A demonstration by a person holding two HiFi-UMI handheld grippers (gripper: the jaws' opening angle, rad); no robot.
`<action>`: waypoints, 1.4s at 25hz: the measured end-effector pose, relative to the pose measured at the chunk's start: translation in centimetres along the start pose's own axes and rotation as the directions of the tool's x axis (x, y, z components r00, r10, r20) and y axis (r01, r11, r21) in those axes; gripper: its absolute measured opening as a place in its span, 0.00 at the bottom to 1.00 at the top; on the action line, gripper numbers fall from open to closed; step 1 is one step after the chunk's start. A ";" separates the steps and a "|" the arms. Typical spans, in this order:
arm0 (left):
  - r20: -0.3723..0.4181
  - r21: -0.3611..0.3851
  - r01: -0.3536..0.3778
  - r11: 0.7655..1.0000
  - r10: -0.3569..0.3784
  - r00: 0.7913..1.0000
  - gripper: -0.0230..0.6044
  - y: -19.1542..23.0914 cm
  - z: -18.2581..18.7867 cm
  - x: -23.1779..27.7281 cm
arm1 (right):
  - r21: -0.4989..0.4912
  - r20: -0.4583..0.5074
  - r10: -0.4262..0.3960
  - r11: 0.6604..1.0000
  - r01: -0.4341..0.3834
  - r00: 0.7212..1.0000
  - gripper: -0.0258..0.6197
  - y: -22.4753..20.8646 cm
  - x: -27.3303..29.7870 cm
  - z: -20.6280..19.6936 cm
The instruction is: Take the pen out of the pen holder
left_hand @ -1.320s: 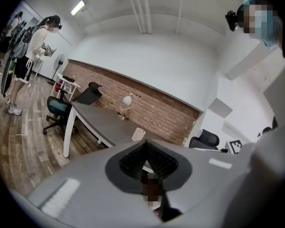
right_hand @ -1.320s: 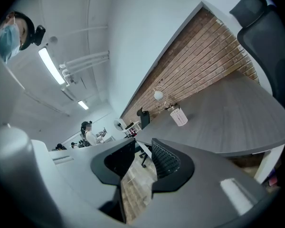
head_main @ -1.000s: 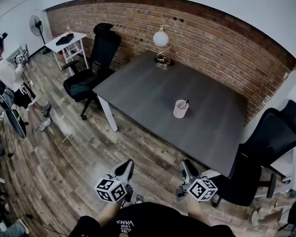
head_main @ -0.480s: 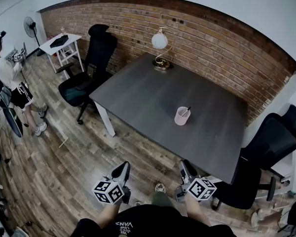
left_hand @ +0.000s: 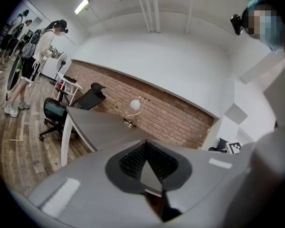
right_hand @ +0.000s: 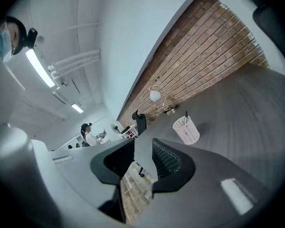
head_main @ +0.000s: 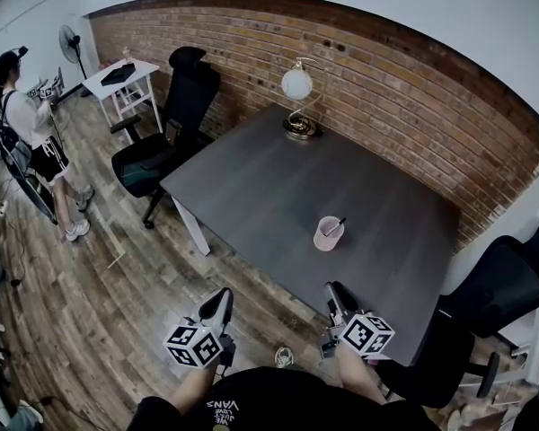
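Though mostly hidden inside pen holder [head_main: 328, 234], pen [head_main: 336, 226] perhaps black.

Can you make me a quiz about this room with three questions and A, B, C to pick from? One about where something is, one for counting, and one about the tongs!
1. Where is the pen holder?
A. on a shelf
B. on the dark table
C. on a bed

2. How many pens stand in it?
A. none
B. one
C. three

3. How are the right tongs?
A. shut tight
B. shut on a ball
C. open, holding nothing

Answers:
1 B, it stands on the tabletop.
2 B, a single pen sticks out of it.
3 C, the wooden floor shows through the gap between them.
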State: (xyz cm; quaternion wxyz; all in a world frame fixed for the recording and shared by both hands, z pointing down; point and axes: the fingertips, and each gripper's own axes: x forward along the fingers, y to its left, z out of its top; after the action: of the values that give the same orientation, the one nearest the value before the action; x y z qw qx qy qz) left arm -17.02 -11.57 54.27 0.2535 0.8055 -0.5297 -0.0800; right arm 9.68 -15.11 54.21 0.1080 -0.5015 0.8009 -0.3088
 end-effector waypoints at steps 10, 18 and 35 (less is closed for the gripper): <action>0.046 -0.008 -0.079 0.997 0.079 0.996 0.12 -2.0 -0.6 4.9 | -0.018 -0.044 0.059 0.998 -0.060 0.997 0.19 -5.2 3.2 4.8; 0.033 -0.026 -0.087 0.996 0.088 0.996 0.12 -2.7 -1.6 7.9 | -0.012 -0.048 0.053 0.998 -0.054 0.997 0.19 -8.0 5.0 6.5; -0.058 -0.008 0.043 0.999 -0.043 0.997 0.12 0.4 1.3 17.5 | -0.001 -0.007 -0.118 0.993 0.118 0.993 0.18 -13.5 11.5 7.9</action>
State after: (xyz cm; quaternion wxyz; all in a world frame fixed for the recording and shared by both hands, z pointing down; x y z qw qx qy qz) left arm -10.36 -27.74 55.79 0.2696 0.8178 -0.5045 -0.0638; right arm 18.02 -32.29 57.67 0.0863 -0.5467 0.7705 -0.3161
